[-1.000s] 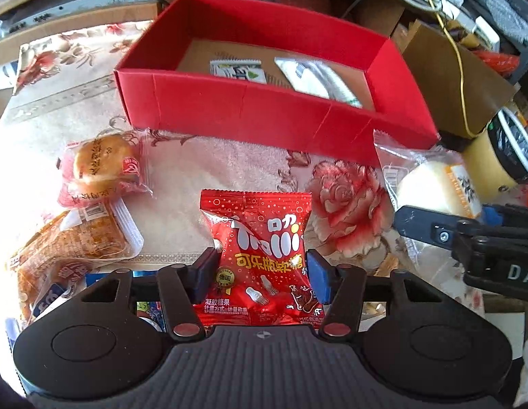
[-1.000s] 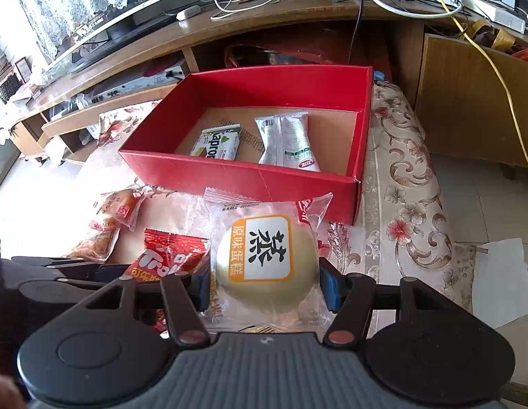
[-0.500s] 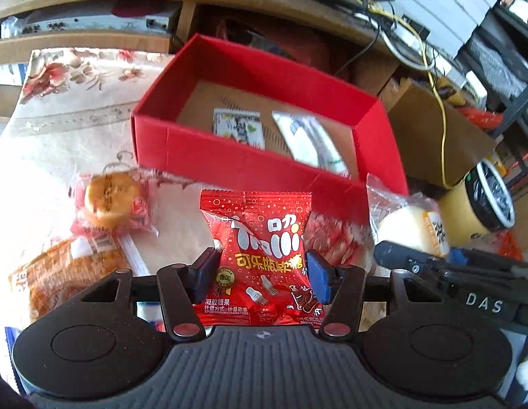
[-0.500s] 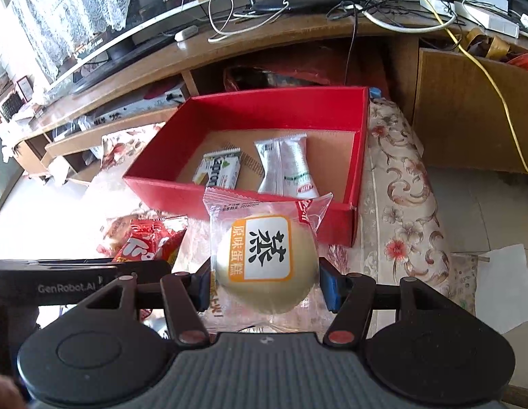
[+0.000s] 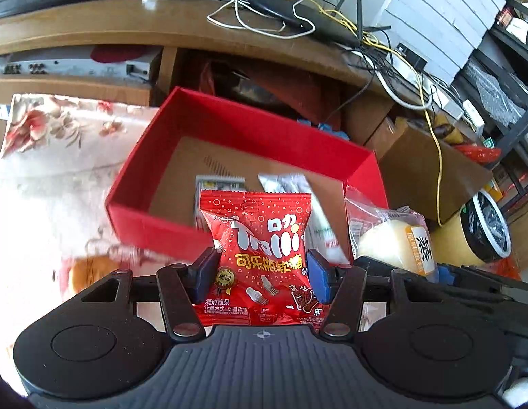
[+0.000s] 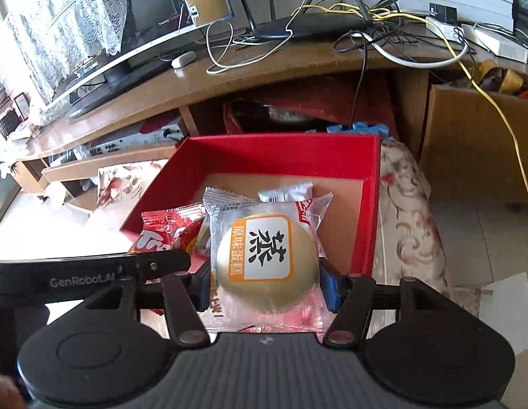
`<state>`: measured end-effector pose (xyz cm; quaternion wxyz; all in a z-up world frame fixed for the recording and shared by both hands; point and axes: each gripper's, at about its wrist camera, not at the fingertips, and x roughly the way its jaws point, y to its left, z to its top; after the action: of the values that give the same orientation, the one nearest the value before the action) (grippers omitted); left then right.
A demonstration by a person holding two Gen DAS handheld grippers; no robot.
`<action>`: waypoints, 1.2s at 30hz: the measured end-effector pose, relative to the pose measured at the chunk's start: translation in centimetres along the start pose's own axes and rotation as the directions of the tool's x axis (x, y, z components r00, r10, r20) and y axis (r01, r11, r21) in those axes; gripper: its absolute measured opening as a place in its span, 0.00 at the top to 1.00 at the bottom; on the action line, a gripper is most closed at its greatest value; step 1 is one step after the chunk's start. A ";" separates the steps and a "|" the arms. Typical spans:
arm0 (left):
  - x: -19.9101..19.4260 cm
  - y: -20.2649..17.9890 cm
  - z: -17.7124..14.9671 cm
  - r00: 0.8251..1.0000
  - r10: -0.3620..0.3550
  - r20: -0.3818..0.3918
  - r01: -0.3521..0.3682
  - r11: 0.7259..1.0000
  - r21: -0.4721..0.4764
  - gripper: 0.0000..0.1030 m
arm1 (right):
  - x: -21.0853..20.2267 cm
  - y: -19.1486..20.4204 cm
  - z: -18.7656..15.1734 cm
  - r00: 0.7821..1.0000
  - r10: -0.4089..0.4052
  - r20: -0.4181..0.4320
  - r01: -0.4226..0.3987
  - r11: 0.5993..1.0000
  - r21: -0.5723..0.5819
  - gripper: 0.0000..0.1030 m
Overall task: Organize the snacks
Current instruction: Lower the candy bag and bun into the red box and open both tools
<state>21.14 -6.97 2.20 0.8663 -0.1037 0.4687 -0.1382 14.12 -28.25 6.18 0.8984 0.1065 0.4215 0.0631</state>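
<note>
Red candy bag [image 5: 260, 255] sits clamped in my left gripper [image 5: 260, 274], raised over the near wall of the red box [image 5: 230, 126]. My right gripper [image 6: 265, 277] is pinched on a wrapped cake [image 6: 265, 262], also at the box's front edge. Both wrappers look slick, so either could slip. Side by side, my grippers may bump, or drop a snack outside the wall.

Left tongs [image 5: 259, 274] clamping red candy packet [image 5: 259, 259], red box [image 5: 230, 143] behind
</note>
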 end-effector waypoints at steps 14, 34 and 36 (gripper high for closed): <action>5.5 1.1 4.0 0.999 0.053 -0.003 -0.053 0.999 0.006 0.39 | 6.7 -1.0 3.7 0.999 -0.031 -0.038 0.032 0.999 0.003 0.46; 6.9 1.9 1.3 0.982 0.176 -0.068 -0.172 0.984 0.051 0.41 | 9.7 0.2 1.5 0.990 -0.051 -0.135 0.042 0.997 -0.068 0.46; 6.6 2.0 1.0 0.982 0.177 -0.072 -0.173 0.984 0.050 0.41 | 9.6 0.4 1.5 0.990 -0.052 -0.134 0.043 0.996 -0.072 0.46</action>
<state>25.72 -7.27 -2.99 0.8586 -0.0379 0.5056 -0.0755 21.35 -26.10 0.04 0.8719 0.0607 0.4818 0.0635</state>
